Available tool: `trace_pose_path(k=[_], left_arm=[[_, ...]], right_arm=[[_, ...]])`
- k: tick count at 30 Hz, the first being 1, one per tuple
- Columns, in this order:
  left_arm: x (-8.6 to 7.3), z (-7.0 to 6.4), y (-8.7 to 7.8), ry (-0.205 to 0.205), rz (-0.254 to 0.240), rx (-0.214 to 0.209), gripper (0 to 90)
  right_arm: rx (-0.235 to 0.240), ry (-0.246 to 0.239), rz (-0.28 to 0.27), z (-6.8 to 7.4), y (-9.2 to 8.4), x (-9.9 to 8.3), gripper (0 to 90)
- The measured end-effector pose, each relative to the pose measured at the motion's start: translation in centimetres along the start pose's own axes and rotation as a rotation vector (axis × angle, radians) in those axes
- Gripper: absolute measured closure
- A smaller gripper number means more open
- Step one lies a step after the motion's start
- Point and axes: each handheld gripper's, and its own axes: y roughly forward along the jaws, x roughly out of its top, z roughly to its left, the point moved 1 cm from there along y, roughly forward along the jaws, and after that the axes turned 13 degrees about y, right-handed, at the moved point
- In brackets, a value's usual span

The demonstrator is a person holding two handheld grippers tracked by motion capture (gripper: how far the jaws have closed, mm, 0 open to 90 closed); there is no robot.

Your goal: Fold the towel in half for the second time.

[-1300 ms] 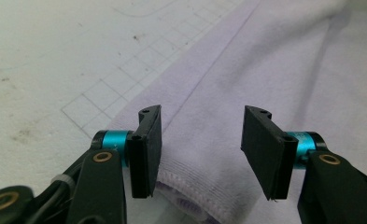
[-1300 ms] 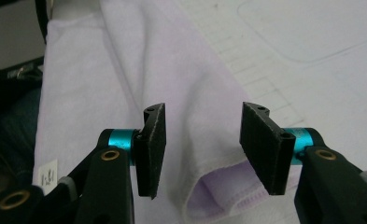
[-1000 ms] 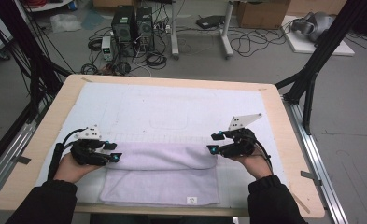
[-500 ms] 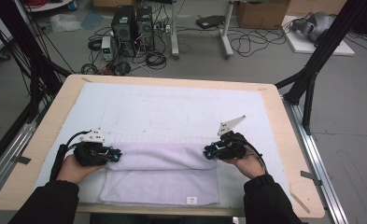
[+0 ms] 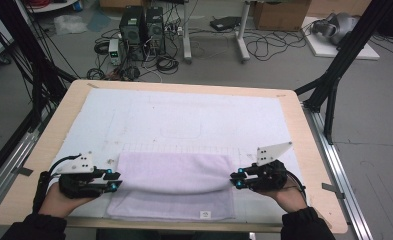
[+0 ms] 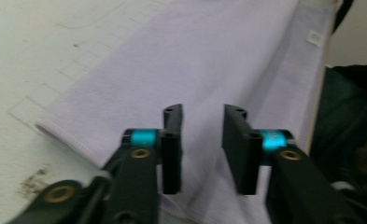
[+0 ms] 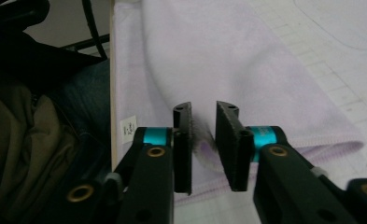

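A lavender towel [image 5: 174, 175] lies folded on the white mat [image 5: 184, 115], its upper layer doubled toward me and a lower strip with a small label [image 5: 204, 215] showing at the near edge. My left gripper [image 5: 113, 180] sits at the towel's left end, jaws apart over the cloth [image 6: 209, 56]; they have just been opening and nothing is pinched between them [image 6: 203, 112]. At the right end, my right gripper [image 5: 238, 178] has also just been opening. Its jaws [image 7: 204, 107] stand a little apart above the towel's hem [image 7: 209, 56], which they do not press.
The wooden table [image 5: 304, 130] has bare mat beyond the towel. Its near edge lies just behind my hands. Metal rails [image 5: 339, 170] run along both sides. Black frame legs [image 5: 334, 85], computer towers [image 5: 141, 25] and cables stand on the floor behind.
Both grippers moved in over the towel's ends, then drew back outward and toward the near edge. Their jaws closed and now stand apart again. The folded layer's edge sits slightly nearer me.
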Motion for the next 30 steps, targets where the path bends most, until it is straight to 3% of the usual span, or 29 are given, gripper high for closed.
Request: trace_pose_path(k=[4,7,14,17,20,22,24,28,30], left_arm=[[0.3,0.7,-0.2,-0.011,-0.010,0.026,56.6],[0.3,1.9,0.5,-0.028,-0.007,0.043,55.3],[-0.7,5.7,3.5,-0.086,0.037,0.165,52.0],[-1.5,7.2,4.8,-0.127,0.079,0.192,48.8],[-2.0,7.9,5.7,-0.154,0.115,0.214,46.6],[-2.3,8.1,6.1,-0.170,0.143,0.186,48.2],[-2.4,8.1,6.4,-0.177,0.149,0.185,51.6],[-2.3,7.8,6.4,-0.172,0.130,0.168,71.9],[-2.2,7.7,6.4,-0.165,0.132,0.177,77.6]], right_arm=[[-0.005,0.031,-0.017,-0.8,0.5,0.1,68.9],[-0.058,0.035,-0.023,-1.9,1.3,0.6,64.0],[-0.212,0.068,-0.018,-5.3,3.1,1.4,49.4],[-0.232,0.114,-0.014,-7.0,3.9,1.3,43.3],[-0.240,0.128,0.010,-7.8,4.7,1.0,41.9],[-0.231,0.136,0.024,-8.2,5.2,0.9,44.5],[-0.212,0.128,0.045,-8.4,5.7,0.7,48.9],[-0.156,0.132,0.043,-8.3,5.9,0.4,73.4],[-0.123,0.152,0.058,-8.2,5.9,0.3,79.0]])
